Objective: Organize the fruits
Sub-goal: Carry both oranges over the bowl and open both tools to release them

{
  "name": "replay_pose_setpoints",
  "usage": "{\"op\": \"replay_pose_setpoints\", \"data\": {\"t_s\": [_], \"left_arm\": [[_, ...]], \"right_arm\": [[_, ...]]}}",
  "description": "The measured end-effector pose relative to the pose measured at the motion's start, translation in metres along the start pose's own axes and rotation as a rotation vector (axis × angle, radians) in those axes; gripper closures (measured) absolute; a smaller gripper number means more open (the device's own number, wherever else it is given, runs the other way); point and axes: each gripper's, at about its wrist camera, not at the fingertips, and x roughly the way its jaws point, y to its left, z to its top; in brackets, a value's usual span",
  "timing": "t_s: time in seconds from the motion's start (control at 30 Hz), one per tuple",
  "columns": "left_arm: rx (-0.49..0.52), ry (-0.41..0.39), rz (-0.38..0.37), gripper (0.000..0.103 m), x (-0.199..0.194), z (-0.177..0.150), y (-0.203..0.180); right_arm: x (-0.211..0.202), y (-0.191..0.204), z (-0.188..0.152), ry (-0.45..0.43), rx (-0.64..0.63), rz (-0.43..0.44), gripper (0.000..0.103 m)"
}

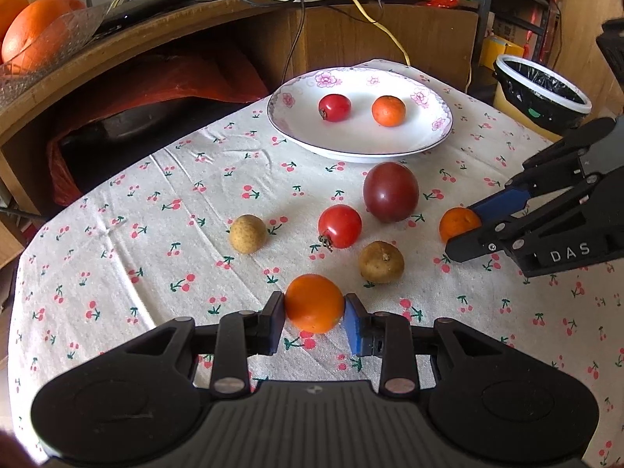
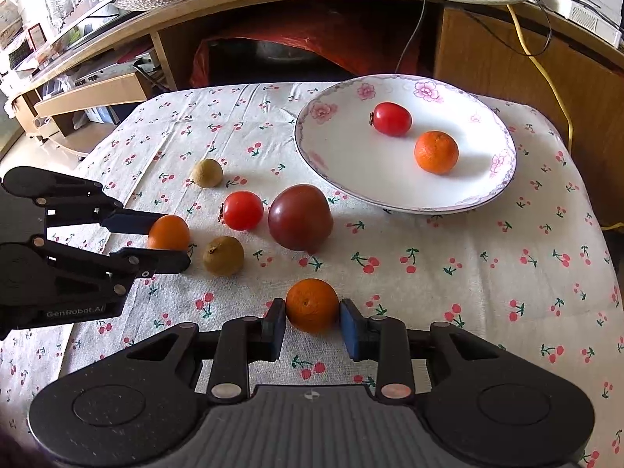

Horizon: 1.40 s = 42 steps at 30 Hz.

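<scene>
My left gripper (image 1: 314,312) is shut on a smooth orange fruit (image 1: 314,302) at table level; it shows from the right wrist view (image 2: 168,233) too. My right gripper (image 2: 312,314) is shut on a rough-skinned mandarin (image 2: 312,310), also seen in the left wrist view (image 1: 458,223). A white flowered plate (image 1: 390,140) at the far side holds a small red tomato (image 1: 334,107) and a mandarin (image 1: 388,110). On the cloth between lie a red tomato (image 1: 339,226), a large dark purple tomato (image 1: 390,192) and two brown longans (image 1: 248,233) (image 1: 381,262).
A wooden desk (image 1: 351,23) with cables stands behind the table. A glass bowl of oranges (image 1: 35,35) sits at its left. A lined bin (image 1: 540,91) stands at the far right. The cherry-print cloth (image 1: 156,234) covers the table.
</scene>
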Motion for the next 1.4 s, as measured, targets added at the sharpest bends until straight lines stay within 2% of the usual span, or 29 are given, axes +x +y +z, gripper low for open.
{"op": "replay_pose_setpoints", "data": {"t_s": [0.77, 1.4], "left_arm": [[0.005, -0.003, 0.016, 0.062, -0.007, 0.005, -0.004], [0.032, -0.093, 0.028, 0.062, -0.006, 0.055, -0.019]], "right_arm": [[-0.004, 0.0, 0.001, -0.002, 0.002, -0.018, 0.078], [-0.023, -0.002, 0.019, -0.097, -0.01, -0.092, 0.078]]}}
